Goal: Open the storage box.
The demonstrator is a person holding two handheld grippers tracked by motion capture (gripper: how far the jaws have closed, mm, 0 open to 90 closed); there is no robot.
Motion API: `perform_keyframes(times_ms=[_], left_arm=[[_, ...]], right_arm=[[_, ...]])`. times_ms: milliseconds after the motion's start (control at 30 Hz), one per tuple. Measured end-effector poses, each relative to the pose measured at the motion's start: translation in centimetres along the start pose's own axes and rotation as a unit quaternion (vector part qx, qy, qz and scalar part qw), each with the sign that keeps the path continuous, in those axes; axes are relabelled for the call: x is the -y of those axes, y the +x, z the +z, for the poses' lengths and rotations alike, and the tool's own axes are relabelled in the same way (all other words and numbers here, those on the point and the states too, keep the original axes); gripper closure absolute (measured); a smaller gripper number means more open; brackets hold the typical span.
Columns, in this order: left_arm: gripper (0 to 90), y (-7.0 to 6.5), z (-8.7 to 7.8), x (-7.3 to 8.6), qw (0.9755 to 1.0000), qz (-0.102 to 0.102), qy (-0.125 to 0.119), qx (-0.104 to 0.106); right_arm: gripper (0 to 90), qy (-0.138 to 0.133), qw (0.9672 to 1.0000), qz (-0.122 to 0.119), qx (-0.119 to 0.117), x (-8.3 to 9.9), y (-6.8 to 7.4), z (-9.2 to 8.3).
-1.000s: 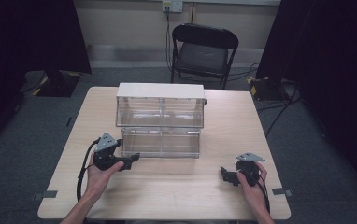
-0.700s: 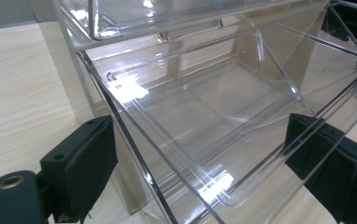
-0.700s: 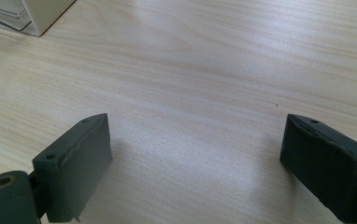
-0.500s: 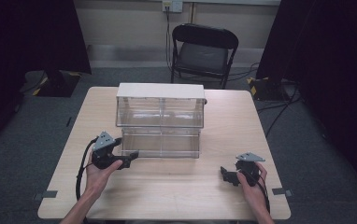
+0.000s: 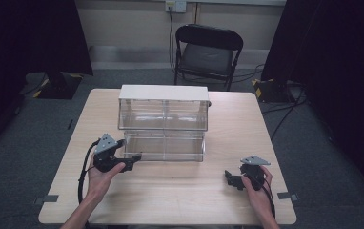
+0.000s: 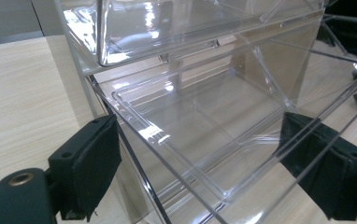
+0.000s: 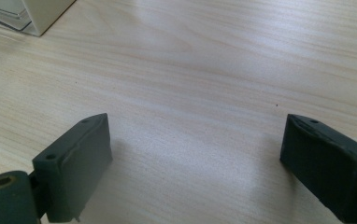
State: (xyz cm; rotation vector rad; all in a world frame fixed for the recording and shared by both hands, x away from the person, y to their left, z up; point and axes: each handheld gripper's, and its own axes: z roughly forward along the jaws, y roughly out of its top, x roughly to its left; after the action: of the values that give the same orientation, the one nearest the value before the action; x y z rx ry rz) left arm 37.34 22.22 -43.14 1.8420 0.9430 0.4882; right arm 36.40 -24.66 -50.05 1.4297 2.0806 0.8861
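Observation:
A clear plastic drawer unit (image 5: pixel 163 114) with a white top stands in the middle of the wooden table (image 5: pixel 180 195). Its lower drawer (image 5: pixel 166 145) juts forward of the upper tier. My left gripper (image 5: pixel 132 161) is held at that drawer's front left corner. In the left gripper view its jaws are open wide, and the empty lower drawer (image 6: pixel 204 116) lies between and just beyond them, its clear front corner reaching into the gap. My right gripper (image 5: pixel 229 177) rests low over the table at the front right, open, with bare wood between its jaws (image 7: pixel 195 158).
A black folding chair (image 5: pixel 206 52) stands beyond the table's far edge. Cables lie on the grey floor (image 5: pixel 285 109) to the right. A corner of the drawer unit (image 7: pixel 22 14) shows at the upper left of the right gripper view.
My left gripper has crept forward and slightly right, closer to the lower drawer's front corner. The right gripper has stayed put.

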Motion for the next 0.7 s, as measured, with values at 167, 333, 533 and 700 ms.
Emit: perform_keyframes(times_ms=[167,333,533,700], left_arm=[[15.1,0.28,0.0,-0.21,1.0,0.005,-0.002,0.001],[14.6,0.22,0.12,-0.53,1.0,-0.001,-0.005,0.0],[14.4,0.32,0.11,-0.85,1.0,-0.002,-0.003,0.001],[12.7,0.37,0.21,-0.9,1.0,-0.004,-0.004,0.003]], right_arm=[[8.0,0.0,1.0,0.0,0.0,0.0,0.0,0.0],[8.0,0.0,1.0,0.0,0.0,0.0,0.0,0.0],[8.0,0.0,1.0,0.0,0.0,0.0,0.0,0.0],[8.0,0.0,1.0,0.0,0.0,0.0,0.0,0.0]])
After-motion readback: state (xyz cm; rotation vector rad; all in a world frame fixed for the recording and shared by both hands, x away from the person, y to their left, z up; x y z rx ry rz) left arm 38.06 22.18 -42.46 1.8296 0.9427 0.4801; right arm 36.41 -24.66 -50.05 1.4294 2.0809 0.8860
